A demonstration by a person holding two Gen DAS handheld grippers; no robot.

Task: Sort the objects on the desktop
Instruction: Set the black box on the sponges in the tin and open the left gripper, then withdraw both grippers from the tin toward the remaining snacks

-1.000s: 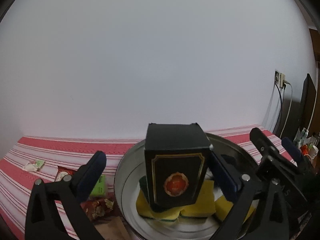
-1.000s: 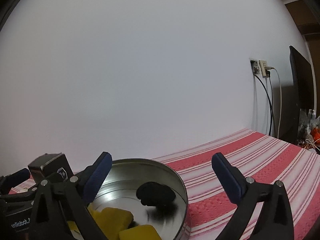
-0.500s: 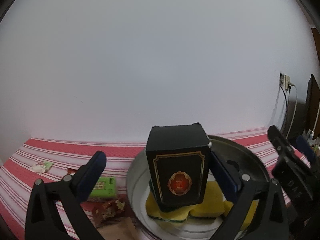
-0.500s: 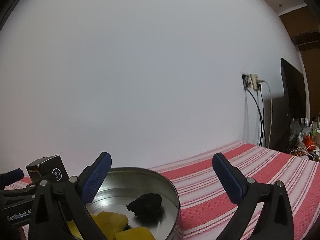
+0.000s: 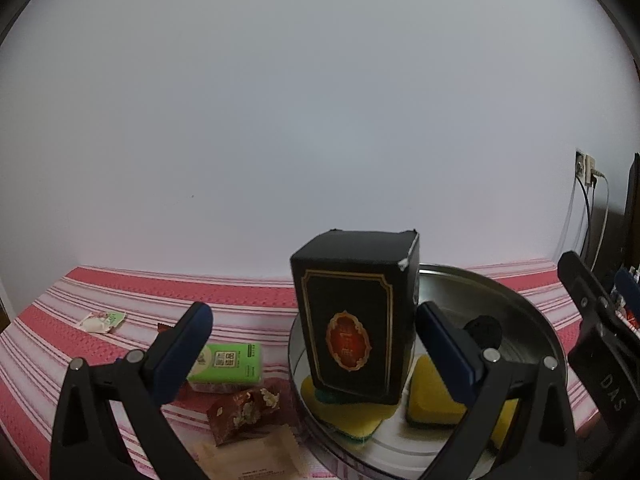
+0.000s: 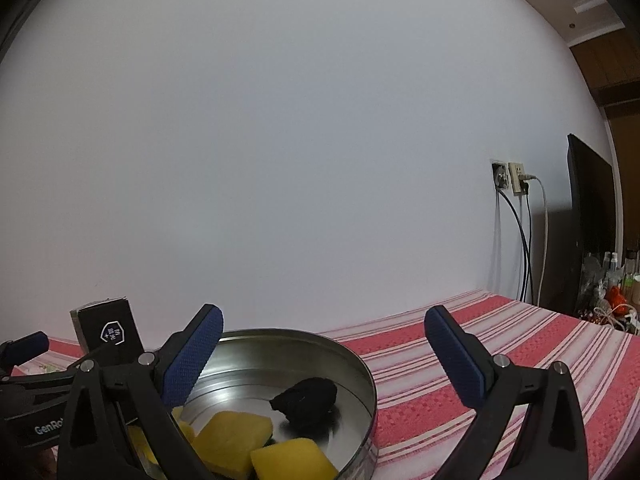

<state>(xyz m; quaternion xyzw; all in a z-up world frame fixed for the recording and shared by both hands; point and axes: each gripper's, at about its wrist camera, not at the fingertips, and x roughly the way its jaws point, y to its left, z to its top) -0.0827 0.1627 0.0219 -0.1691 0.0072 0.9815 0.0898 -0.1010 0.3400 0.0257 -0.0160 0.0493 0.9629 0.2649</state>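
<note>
While black box (image 5: 356,316) stands upright on yellow sponges (image 5: 352,412) inside round tin (image 5: 532,312), left gripper (image 5: 312,344) jaws spread, unclenched; right gripper (image 6: 320,344) likewise, empty.

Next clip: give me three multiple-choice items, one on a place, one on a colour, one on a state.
1. Where does the black box stand?
A. on sponges in the round tin
B. on the striped cloth
C. outside the tin, by the wall

2. What colour is the tissue pack?
A. blue
B. green
C. white

3. How are the right gripper jaws?
A. shut on a sponge
B. shut on nothing
C. open

Key: A, its base rests on yellow sponges inside the tin; B, its wrapper is bright green; C, a wide gap holds nothing.
</note>
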